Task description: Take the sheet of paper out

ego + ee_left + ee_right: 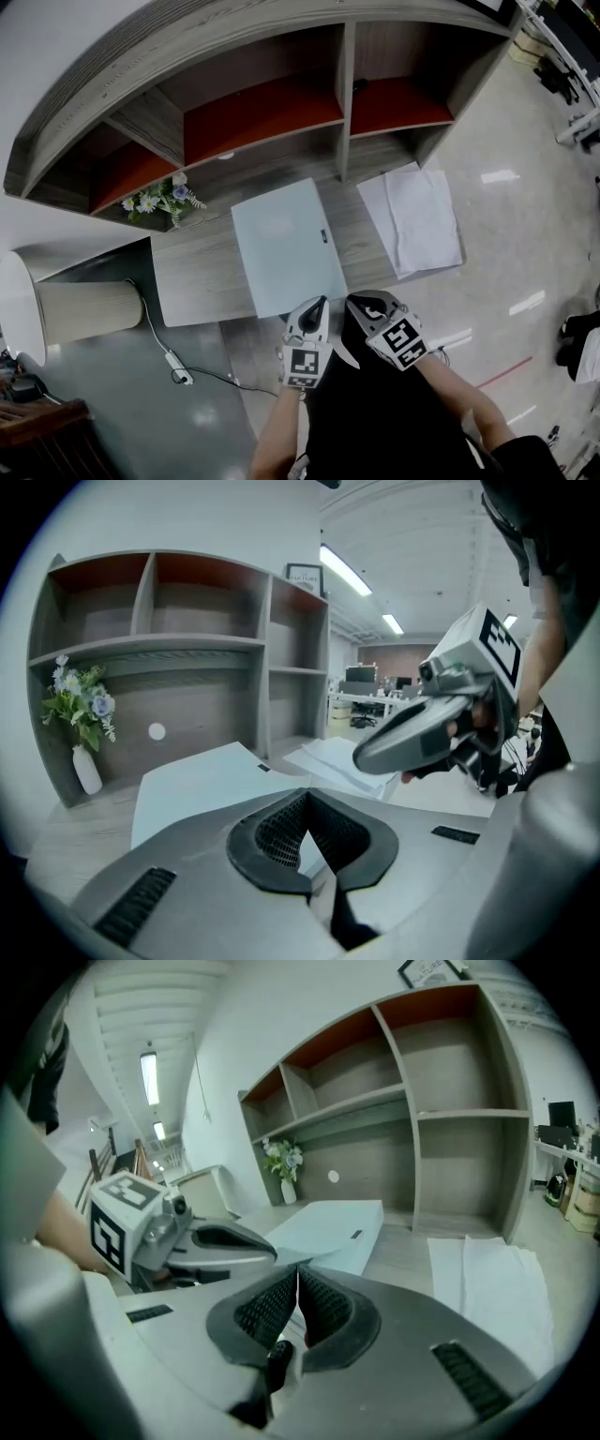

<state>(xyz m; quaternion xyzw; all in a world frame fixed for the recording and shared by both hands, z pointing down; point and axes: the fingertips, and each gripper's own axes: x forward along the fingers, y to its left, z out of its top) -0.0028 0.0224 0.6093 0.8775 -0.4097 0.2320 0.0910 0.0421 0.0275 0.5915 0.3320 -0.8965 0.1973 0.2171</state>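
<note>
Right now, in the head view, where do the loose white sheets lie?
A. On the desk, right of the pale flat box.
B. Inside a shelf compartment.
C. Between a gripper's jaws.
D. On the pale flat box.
A: the loose white sheets lie flat on the desk, right of the pale flat box, with bare wood between them.

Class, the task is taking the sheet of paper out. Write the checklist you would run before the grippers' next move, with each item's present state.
1. Left gripper open for a grasp: not ok; its fingers are shut on nothing.
2. Right gripper open: not ok; also shut and empty.
3. Pale blue folder lying flat on the desk: ok.
4. Both grippers near the folder's front edge: ok.
5. Sheet inside the folder visible: cannot tell; the folder looks closed.
6. Loose white sheets apart from the folder: ok; they lie to its right.
</note>
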